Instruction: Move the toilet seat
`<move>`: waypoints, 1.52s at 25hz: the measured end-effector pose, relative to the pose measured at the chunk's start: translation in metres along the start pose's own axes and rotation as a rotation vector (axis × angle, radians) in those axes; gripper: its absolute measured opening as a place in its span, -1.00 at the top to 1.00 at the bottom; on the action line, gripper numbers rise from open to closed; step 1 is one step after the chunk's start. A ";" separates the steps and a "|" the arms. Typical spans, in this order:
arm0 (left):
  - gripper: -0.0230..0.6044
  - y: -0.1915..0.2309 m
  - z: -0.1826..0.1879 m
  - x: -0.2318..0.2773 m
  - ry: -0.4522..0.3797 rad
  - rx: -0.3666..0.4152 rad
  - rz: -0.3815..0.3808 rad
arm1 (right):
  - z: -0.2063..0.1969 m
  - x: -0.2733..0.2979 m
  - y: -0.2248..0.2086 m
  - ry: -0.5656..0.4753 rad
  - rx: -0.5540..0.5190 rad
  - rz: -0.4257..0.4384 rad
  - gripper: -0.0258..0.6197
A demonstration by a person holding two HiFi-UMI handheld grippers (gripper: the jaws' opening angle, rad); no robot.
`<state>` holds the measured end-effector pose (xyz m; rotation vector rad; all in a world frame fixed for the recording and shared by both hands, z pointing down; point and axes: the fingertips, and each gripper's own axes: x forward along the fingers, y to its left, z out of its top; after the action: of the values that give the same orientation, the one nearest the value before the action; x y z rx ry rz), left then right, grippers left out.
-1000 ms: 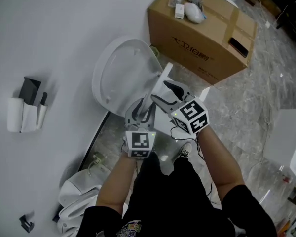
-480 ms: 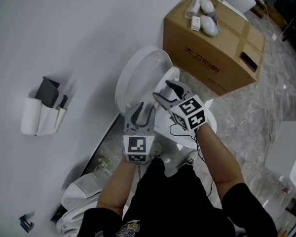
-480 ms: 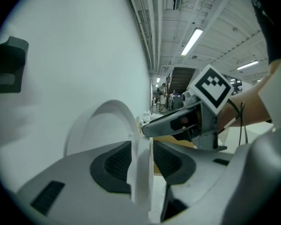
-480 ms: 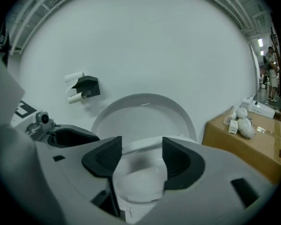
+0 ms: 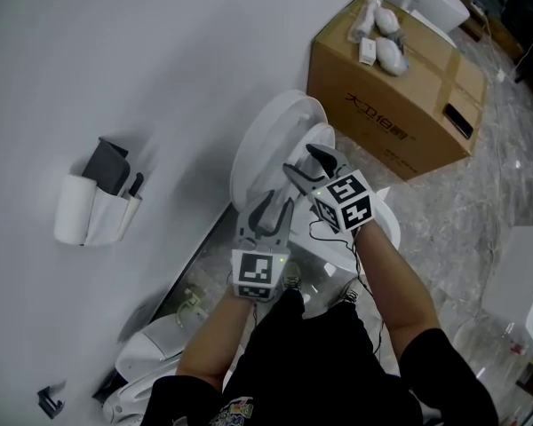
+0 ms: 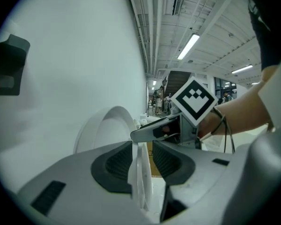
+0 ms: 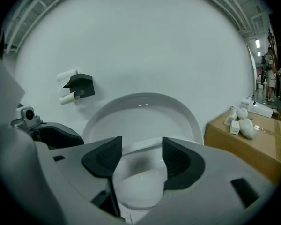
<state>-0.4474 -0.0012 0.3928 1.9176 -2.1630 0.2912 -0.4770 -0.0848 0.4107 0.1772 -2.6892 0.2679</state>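
The toilet seat (image 6: 141, 182) stands upright before the wall (image 5: 115, 43), the cardboard box (image 5: 400, 105) to its right.

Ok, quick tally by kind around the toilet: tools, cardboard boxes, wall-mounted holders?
Grey two-jaw tools: 2, left tool and right tool
Brown cardboard box: 1
White wall-mounted holder: 1
Total: 4

Toilet seat (image 6: 140, 172): one was there.
Toilet lid (image 5: 266, 140): one stood upright.
Cardboard box (image 5: 409, 105): one sat on the floor.
Small white items (image 5: 391, 50) on the box's top: at least three.
Wall holder (image 5: 93, 211): one.
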 end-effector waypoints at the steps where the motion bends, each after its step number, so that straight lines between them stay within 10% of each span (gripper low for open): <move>1: 0.52 0.000 0.002 -0.001 -0.003 0.001 -0.001 | 0.000 0.001 0.000 -0.002 0.001 -0.003 0.06; 10: 0.66 0.006 0.011 -0.014 -0.019 -0.007 0.001 | 0.000 -0.007 0.003 -0.003 -0.009 -0.034 0.15; 16: 0.87 -0.006 0.025 -0.023 -0.034 -0.022 0.043 | 0.018 -0.055 0.018 -0.086 -0.107 -0.017 0.90; 38: 0.89 -0.207 0.054 -0.141 -0.092 -0.132 0.442 | 0.008 -0.308 0.071 -0.239 -0.178 0.426 0.91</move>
<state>-0.2279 0.0911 0.2966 1.3939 -2.5820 0.1309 -0.2146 0.0076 0.2600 -0.4496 -2.9470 0.1372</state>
